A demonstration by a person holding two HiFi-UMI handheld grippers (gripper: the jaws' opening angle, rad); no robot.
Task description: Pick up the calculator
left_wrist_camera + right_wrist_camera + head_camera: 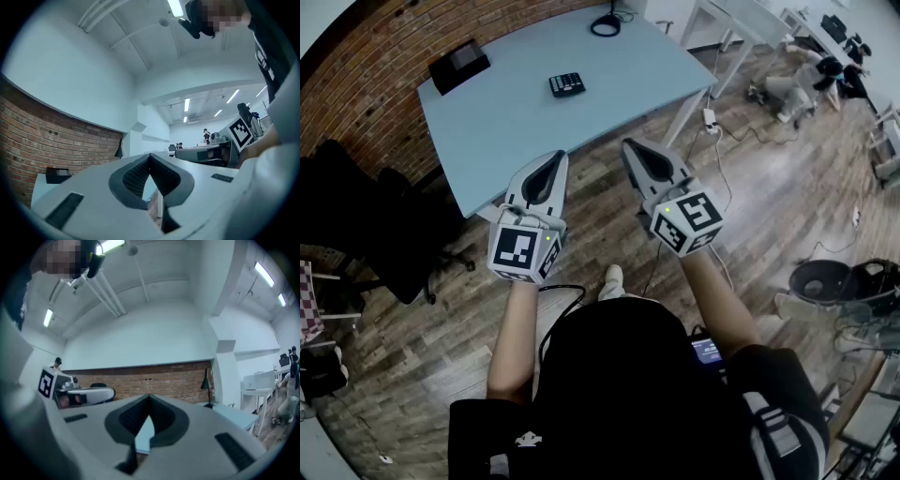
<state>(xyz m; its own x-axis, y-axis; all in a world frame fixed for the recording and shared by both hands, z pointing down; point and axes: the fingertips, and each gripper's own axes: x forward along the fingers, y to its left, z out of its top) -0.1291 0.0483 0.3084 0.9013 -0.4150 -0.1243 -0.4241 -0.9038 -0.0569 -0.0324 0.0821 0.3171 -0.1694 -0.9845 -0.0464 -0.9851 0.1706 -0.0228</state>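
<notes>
The calculator (567, 84), small, dark and many-keyed, lies flat on the light blue table (516, 122), toward its far middle. My left gripper (551, 157) hovers at the table's near edge with its jaws closed tip to tip and nothing between them. My right gripper (633, 145) hangs beside it over the wooden floor, just off the table's front edge, also shut and empty. Both are well short of the calculator. In the left gripper view the left gripper (150, 154) shows its tips meeting; the right gripper (149, 397) shows the same. The calculator appears in neither gripper view.
A black box (459, 66) sits at the table's far left and a black lamp base (606, 25) at its far end. A black office chair (384, 234) stands left of the table by the brick wall. White desks, floor cables and a person (811, 80) lie to the right.
</notes>
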